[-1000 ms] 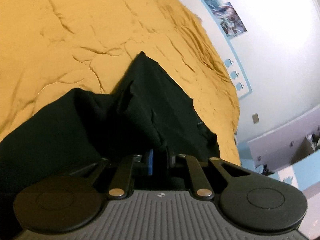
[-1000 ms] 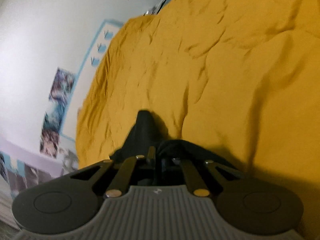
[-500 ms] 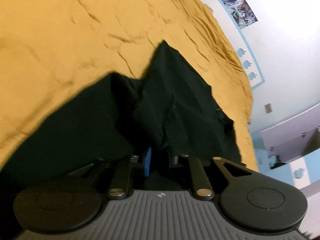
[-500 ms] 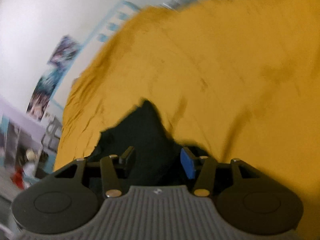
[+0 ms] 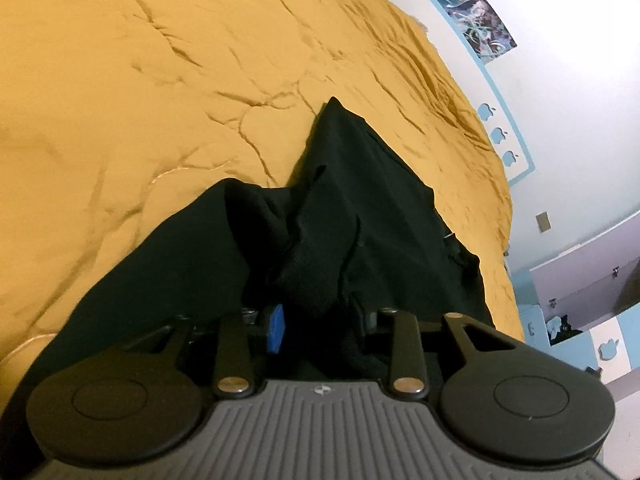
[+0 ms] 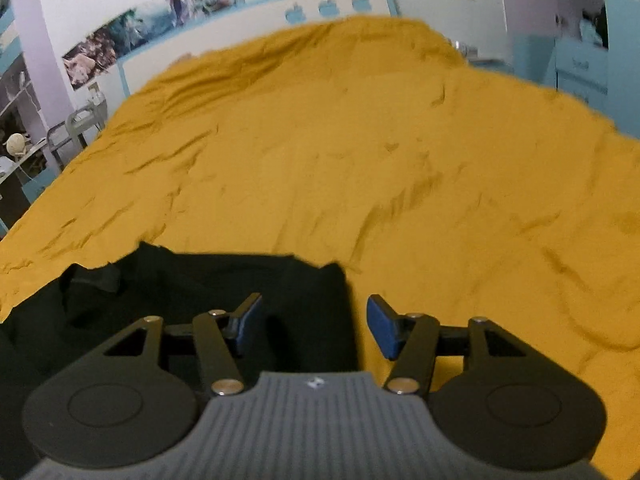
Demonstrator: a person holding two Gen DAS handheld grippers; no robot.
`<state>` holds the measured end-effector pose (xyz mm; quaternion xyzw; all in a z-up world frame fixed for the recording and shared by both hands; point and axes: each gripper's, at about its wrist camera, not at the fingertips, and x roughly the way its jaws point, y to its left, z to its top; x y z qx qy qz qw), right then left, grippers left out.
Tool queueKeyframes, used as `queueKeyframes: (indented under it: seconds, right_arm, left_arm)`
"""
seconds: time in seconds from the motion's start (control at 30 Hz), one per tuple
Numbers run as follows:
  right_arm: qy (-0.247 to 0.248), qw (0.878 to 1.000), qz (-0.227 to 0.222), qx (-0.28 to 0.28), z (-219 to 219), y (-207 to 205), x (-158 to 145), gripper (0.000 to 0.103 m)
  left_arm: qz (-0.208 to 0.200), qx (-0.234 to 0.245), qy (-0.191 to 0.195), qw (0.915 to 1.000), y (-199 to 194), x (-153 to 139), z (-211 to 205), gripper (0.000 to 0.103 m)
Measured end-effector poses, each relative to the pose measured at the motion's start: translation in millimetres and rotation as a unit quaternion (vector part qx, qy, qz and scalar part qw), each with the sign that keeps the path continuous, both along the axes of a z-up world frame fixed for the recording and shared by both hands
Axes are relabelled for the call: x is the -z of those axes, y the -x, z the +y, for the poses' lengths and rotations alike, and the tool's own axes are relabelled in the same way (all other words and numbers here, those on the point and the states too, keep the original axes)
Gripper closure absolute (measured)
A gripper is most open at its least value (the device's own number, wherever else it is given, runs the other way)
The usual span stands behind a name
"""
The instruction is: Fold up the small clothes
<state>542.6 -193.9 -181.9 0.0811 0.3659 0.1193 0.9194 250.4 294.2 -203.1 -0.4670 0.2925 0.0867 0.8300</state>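
Folding part-done at best: black garment [image 5: 360, 216] lies bunched and creased on the mustard-yellow bedspread [image 5: 160, 100] of the bed, one point lying out flat, no neat folded edges yet, so flattening and the real folds are judged outstanding. Left tongs [image 5: 320, 322] have just been opening, cloth draped between them, grip uncertain; right tongs [image 6: 308, 324] have just been narrowing, standing apart, pinching nothing, over the garment's edge. Containers: none in view.

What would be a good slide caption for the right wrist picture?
Right gripper open above a black garment's edge on a mustard-yellow bedspread.
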Motion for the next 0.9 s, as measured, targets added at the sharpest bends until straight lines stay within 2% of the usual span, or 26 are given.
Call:
queueKeyframes:
  seconds: [0.03, 0.07, 0.17, 0.2, 0.27, 0.33, 0.4, 0.47, 0.5, 0.53, 0.6, 0.67, 0.73, 0.8, 0.83, 0.9]
  right_arm:
    - [0.002, 1.0, 0.006, -0.002, 1.5, -2.8, 3.9, 0.103]
    - [0.006, 1.0, 0.006, -0.002, 2.5, -1.5, 7.1, 0.103]
    - [-0.004, 0.998, -0.035, 0.045, -3.8, 9.5, 0.1, 0.103]
    - [-0.009, 0.996, -0.044, 0.071, -9.9, 10.6, -1.3, 0.103]
    - [-0.016, 0.996, -0.029, 0.084, -17.4, 5.2, 6.6, 0.103]
    - [0.004, 0.996, -0.004, 0.085, -17.0, -0.8, 21.5, 0.103]
    - [0.017, 0.996, 0.0, 0.09, -14.5, -1.4, 32.0, 0.103]
    - [0.016, 0.995, -0.007, 0.094, -15.7, 1.6, 30.6, 0.086]
    - [0.018, 0.995, -0.013, 0.101, -16.9, 4.1, 27.1, 0.07]
    - [0.026, 0.993, -0.027, 0.111, -18.7, 11.0, 18.7, 0.06]
    - [0.015, 0.993, -0.057, 0.1, -22.3, 33.3, -0.5, 0.061]
    - [0.0, 0.996, -0.072, 0.054, -23.4, 58.3, -18.4, 0.061]
    - [-0.014, 0.998, -0.068, 0.004, -22.7, 87.6, -32.1, 0.061]
    - [-0.02, 0.998, -0.052, -0.037, -18.1, 111.3, -35.2, 0.061]
    - [-0.021, 0.997, -0.044, -0.06, -15.3, 122.5, -34.8, 0.061]
    - [-0.014, 0.996, -0.028, -0.087, -9.7, 139.0, -28.7, 0.061]
  left_arm:
    - [-0.002, 0.002, -0.005, 1.0, -0.5, 0.0, -0.7, 0.068]
    - [-0.004, 0.002, -0.009, 0.9999, 0.3, 0.1, -1.3, 0.075]
    - [-0.013, 0.0, -0.015, 0.9998, 4.8, -0.5, -1.5, 0.085]
    - [-0.014, 0.003, -0.018, 0.9997, 5.7, 0.3, -1.8, 0.085]
    - [-0.004, 0.009, -0.033, 0.9994, 5.2, 1.9, -4.2, 0.085]
    - [0.0, 0.012, -0.037, 0.9992, 3.5, 3.5, -3.3, 0.085]
    - [0.004, 0.015, -0.032, 0.9994, 2.3, 3.4, -1.7, 0.085]
    - [0.007, 0.017, -0.028, 0.9994, 3.3, -1.0, -1.3, 0.084]
    - [0.009, 0.021, -0.033, 0.9992, 5.1, -5.5, -2.1, 0.084]
    - [0.011, 0.022, -0.043, 0.9988, 7.5, -11.5, -3.6, 0.084]
    - [0.009, 0.019, -0.073, 0.9971, 15.5, -25.5, -7.8, 0.084]
    - [0.0, 0.014, -0.105, 0.9944, 20.7, -38.8, -12.2, 0.084]
    - [-0.014, 0.021, -0.124, 0.992, 19.1, -49.0, -16.6, 0.083]
    - [-0.027, 0.028, -0.125, 0.9914, 12.7, -53.2, -20.9, 0.08]
    - [-0.034, 0.037, -0.116, 0.992, 6.3, -52.8, -22.2, 0.075]
    - [-0.032, 0.04, -0.106, 0.9931, -3.9, -48.1, -25.5, 0.074]
